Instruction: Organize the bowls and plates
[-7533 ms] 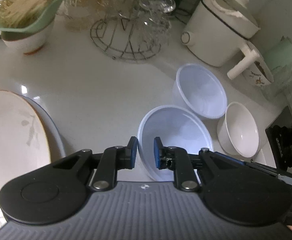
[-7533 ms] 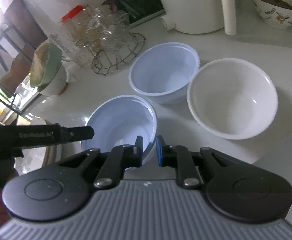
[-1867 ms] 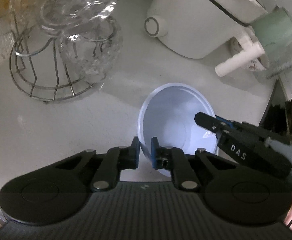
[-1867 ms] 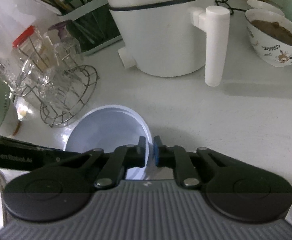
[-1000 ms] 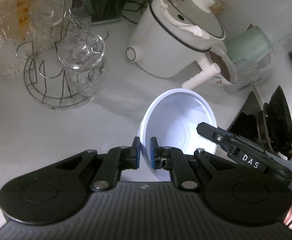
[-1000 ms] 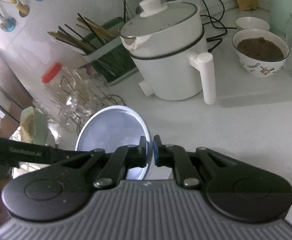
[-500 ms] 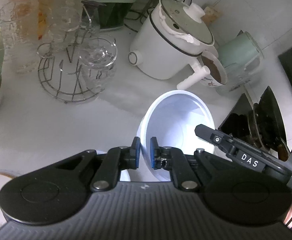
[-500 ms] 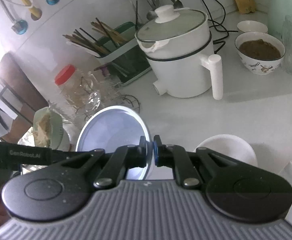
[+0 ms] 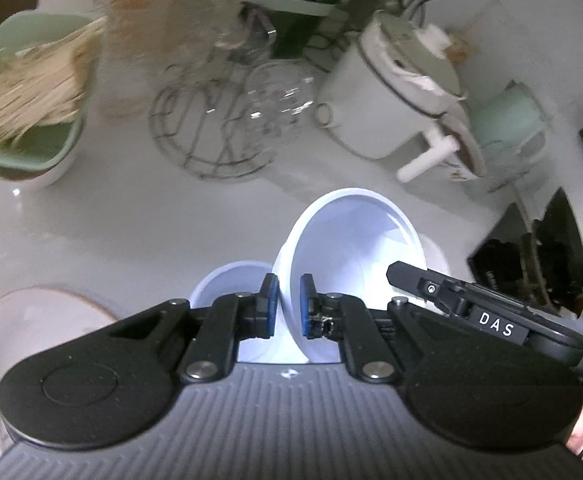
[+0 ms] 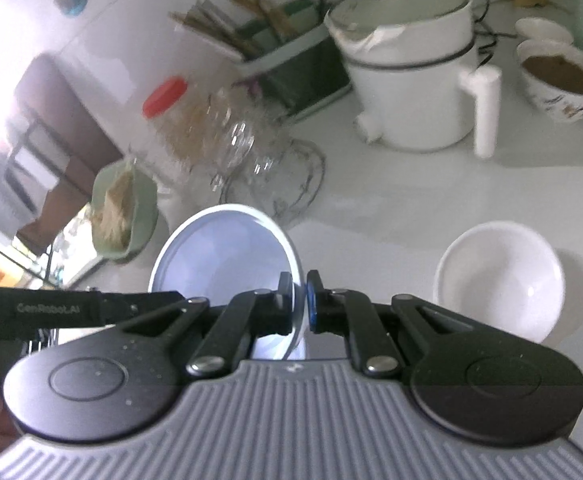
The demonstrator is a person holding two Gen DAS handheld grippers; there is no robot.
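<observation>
White and glossy, the table point(image 9: 91, 216) is carrying a cluttered row along its far side: a white electric pot point(image 10: 411, 80) with a stick handle, a wire rack of glasses point(image 9: 227, 120), a red-capped jar point(image 10: 179, 120), a green dish of pale noodles point(image 9: 31, 92) and a patterned bowl of brown food point(image 10: 559, 80). Both tools are gripping the same pale blue bowl point(image 9: 351, 248), which is hanging tilted above the table. The left hand-held gripper point(image 9: 289, 304) is pinching the bowl's near wall between its blue pads, jaws narrow, and the right hand-held gripper point(image 10: 299, 304) is clamping the opposite rim the same way. Just below and left of the lifted bowl in the left wrist view, a second pale blue bowl point(image 9: 227, 280) is sitting on the table, beside a cream plate point(image 9: 31, 320) at the lower left. A white bowl point(image 10: 499, 280) is standing apart to the right in the right wrist view.
</observation>
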